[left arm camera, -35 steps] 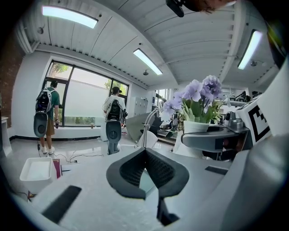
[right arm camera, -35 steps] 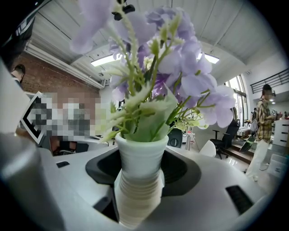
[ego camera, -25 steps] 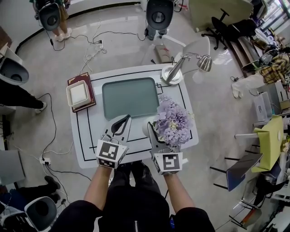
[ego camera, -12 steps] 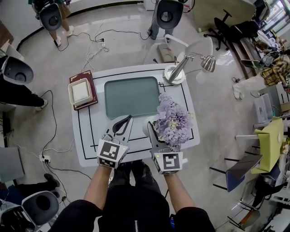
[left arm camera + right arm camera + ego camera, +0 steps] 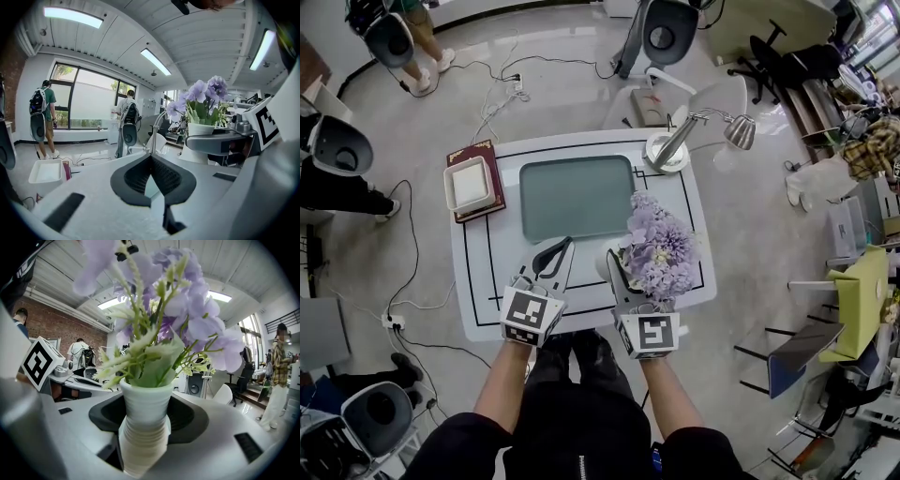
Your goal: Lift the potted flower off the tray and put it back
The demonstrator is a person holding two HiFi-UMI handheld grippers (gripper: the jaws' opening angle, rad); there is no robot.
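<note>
You had the right gripper [image 5: 623,265] clamped on the potted flower [image 5: 661,248], its two jaws pressed against either side of the white ribbed pot just below the rim, with the purple blooms and green leaves rising upright above them. You held the plant over the right front part of the white table [image 5: 478,300], clear of the grey-green tray [image 5: 577,197], which lay empty at the middle of the table towards the back edge; the blooms reached close to the tray's right front corner. Whether the pot's base touched the table top could not be told, since the blooms covered it from above. Your left gripper [image 5: 561,246] hung over the front of the table, left of the flower and just in front of the tray's front edge, its jaws closed tip to tip with nothing between them. At the left back corner a red book [image 5: 469,150] lay with a white square dish [image 5: 471,184] on top of it, and at the right back corner stood a desk lamp [image 5: 684,139] on its round base.
</note>
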